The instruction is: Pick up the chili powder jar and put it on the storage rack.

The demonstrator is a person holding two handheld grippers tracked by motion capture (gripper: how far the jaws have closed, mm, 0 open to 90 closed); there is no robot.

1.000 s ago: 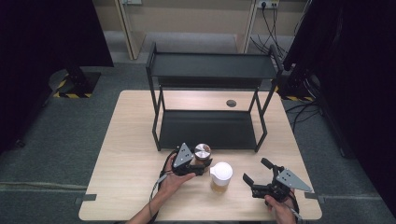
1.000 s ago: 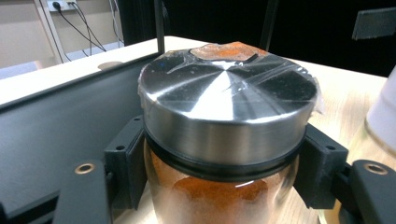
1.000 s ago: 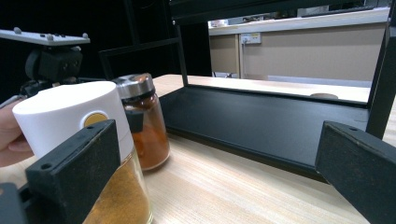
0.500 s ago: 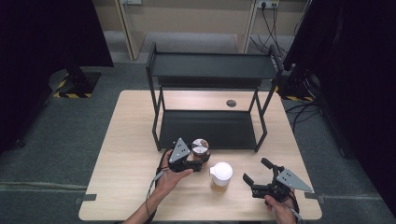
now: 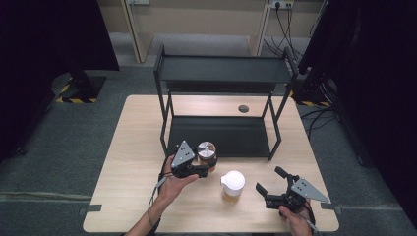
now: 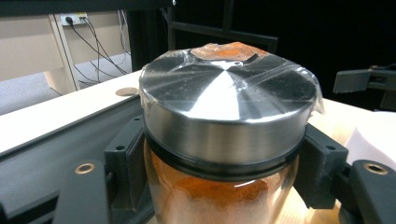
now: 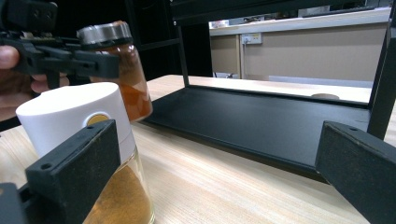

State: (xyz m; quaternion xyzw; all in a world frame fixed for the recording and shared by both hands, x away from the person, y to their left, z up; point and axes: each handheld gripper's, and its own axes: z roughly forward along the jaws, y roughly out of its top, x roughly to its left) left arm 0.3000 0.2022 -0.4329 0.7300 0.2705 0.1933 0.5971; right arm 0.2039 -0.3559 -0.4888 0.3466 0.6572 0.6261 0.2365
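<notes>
In the high view, the left claw (image 5: 206, 167), low and just left of centre, is clamped on a metal-lidded spice jar (image 5: 207, 150) of orange powder, held upright just off the table (image 5: 133, 157). The black two-tier rack (image 5: 221, 69) lies directly above the jar in the frame, its lower shelf (image 5: 221, 135) just beyond the jar. The right claw (image 5: 271, 183), lower right, has its jaws apart and empty, beside a white-capped jar (image 5: 232, 186) standing on the table. The left hand (image 5: 173, 186) is nearer the rack.
</notes>
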